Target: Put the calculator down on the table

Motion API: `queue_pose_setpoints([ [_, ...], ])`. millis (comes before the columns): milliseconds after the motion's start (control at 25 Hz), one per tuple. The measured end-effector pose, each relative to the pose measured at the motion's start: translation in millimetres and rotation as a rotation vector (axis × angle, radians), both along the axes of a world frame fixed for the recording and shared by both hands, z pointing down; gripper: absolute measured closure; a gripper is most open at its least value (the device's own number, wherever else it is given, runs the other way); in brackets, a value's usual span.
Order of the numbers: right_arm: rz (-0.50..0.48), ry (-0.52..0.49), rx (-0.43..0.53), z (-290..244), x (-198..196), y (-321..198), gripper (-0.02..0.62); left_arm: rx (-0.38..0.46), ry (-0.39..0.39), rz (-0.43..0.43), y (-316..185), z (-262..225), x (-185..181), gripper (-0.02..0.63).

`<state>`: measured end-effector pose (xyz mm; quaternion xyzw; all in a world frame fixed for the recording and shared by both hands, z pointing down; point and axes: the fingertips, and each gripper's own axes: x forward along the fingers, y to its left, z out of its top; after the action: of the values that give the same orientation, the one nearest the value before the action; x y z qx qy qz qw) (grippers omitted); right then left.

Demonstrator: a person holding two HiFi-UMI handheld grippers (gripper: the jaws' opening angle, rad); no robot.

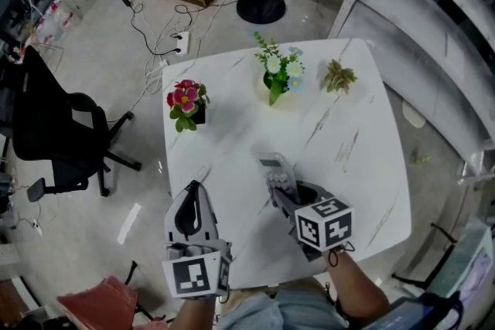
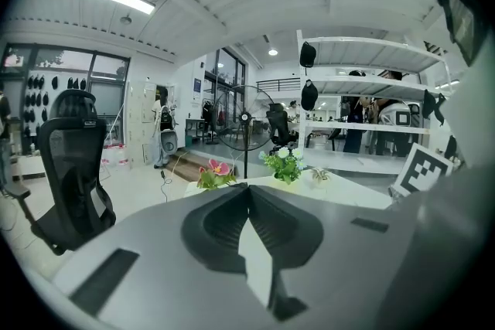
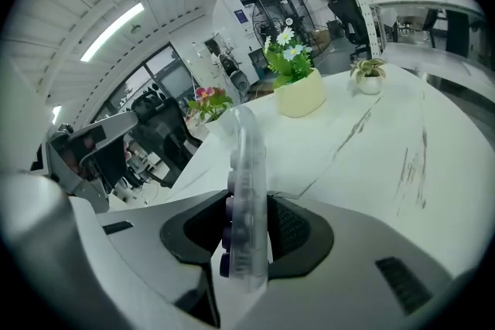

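Note:
My right gripper (image 1: 281, 195) is over the near middle of the white marble table (image 1: 348, 166), shut on a pale calculator (image 1: 275, 168) with purple keys. In the right gripper view the calculator (image 3: 246, 189) stands edge-on between the two dark pads, its far end poking out beyond the right gripper (image 3: 246, 216) and above the tabletop (image 3: 371, 158). My left gripper (image 1: 194, 189) hangs over the table's near left part, shut, with nothing in it. In the left gripper view the tips of the left gripper (image 2: 248, 189) meet.
At the table's far side stand a red flower pot (image 1: 186, 103), a yellow pot of white and blue flowers (image 1: 278, 77) and a small succulent (image 1: 339, 77). A black office chair (image 1: 54, 135) is left of the table, a fan base (image 1: 261, 8) behind it, white shelving (image 1: 433, 27) at right.

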<state>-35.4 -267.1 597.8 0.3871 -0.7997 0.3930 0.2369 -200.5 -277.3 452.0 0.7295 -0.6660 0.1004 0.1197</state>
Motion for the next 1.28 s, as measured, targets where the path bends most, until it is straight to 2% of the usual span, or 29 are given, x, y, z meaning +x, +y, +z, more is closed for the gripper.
queue_pose_setpoints([
  [200, 0.025, -0.026, -0.044, 9.4, 0.7, 0.7, 0.443, -0.001, -0.002, -0.009, -3.2, -0.5, -4.0, 0.598],
  [440, 0.067, -0.019, 0.005, 7.8, -0.2, -2.4, 0.443, -0.022, -0.007, -0.022, -7.2, 2.5, -4.9, 0.598],
  [680, 0.067, 0.003, 0.034, 8.5, 1.5, -3.5, 0.436, -0.026, -0.005, -0.014, -9.6, 6.0, -1.9, 0.598],
  [1280, 0.099, -0.004, 0.023, 17.5, 19.5, -9.9, 0.405, -0.043, -0.016, -0.011, -15.8, 6.4, 6.7, 0.598],
])
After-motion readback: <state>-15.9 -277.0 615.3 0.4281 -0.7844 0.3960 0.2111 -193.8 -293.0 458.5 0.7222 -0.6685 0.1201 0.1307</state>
